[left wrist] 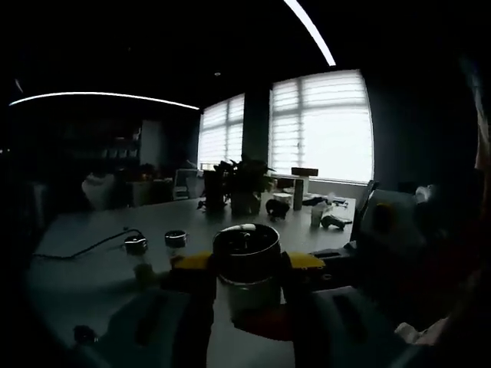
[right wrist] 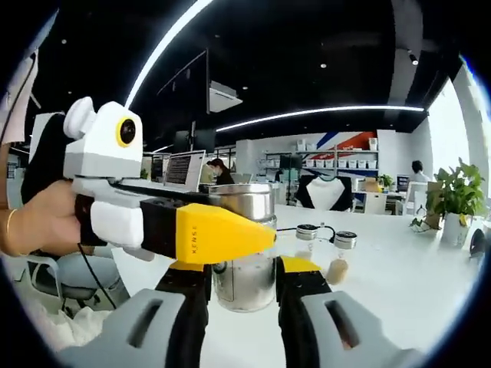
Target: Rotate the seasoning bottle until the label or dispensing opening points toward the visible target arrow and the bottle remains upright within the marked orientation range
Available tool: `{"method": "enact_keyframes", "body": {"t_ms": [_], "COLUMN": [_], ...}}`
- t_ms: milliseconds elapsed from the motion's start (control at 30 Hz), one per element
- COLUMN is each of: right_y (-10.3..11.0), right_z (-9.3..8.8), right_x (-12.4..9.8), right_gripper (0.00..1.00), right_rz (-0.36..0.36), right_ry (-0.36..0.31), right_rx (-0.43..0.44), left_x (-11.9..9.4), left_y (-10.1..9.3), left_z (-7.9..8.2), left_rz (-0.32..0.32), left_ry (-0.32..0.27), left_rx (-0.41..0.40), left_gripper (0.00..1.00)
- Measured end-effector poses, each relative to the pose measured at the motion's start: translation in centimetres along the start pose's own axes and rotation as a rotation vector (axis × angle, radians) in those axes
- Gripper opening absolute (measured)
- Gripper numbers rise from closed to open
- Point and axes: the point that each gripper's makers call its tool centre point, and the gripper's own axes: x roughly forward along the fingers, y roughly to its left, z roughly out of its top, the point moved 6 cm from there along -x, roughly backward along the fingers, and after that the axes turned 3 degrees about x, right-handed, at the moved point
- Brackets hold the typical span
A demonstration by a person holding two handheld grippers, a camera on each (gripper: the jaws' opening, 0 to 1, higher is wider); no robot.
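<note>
Both hand-held grippers, left (right wrist: pixel 265 234) and right (right wrist: pixel 244 295), are clamping the bottle (right wrist: pixel 244 253) on the tabletop (right wrist: pixel 399 284); turning should be slow, keeping it upright.

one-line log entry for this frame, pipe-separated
object: steel seasoning bottle upright on white table | left tongs: shut on bottle | right tongs: shut on bottle | target arrow: not seen

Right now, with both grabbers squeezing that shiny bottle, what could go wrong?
1. The left gripper and right gripper both appear to clamp the steel seasoning bottle from opposite sides. Twisting against each other might make it slip or tip.
2. Two small jars stand close behind on the table; a wide swing could knock them.
3. No target arrow is visible, so overturning is possible.
</note>
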Motion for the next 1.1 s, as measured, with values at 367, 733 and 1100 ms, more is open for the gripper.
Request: {"method": "enact_keyframes", "body": {"t_ms": [367, 733, 1100], "right_y": [0.29, 0.81, 0.53], "right_z": [0.01, -0.12, -0.71], "right_x": [0.46, 0.52, 0.74], "right_gripper": [0.30, 0.30, 0.30], "right_rz": [-0.053, -0.082, 0.020], "right_ry": [-0.008, -0.027, 0.041], "right_rx": [-0.027, -0.017, -0.008], "left_x": [-0.04, -0.24, -0.36], "left_y": [0.01, 0.11, 0.47], "left_z": [0.08, 0.29, -0.54], "left_rz": [0.158, 0.244, 0.201], "left_ry": [-0.030, -0.050, -0.036], "left_rx": [0.028, -0.003, 0.023], "left_gripper": [0.37, 0.36, 0.35]}}
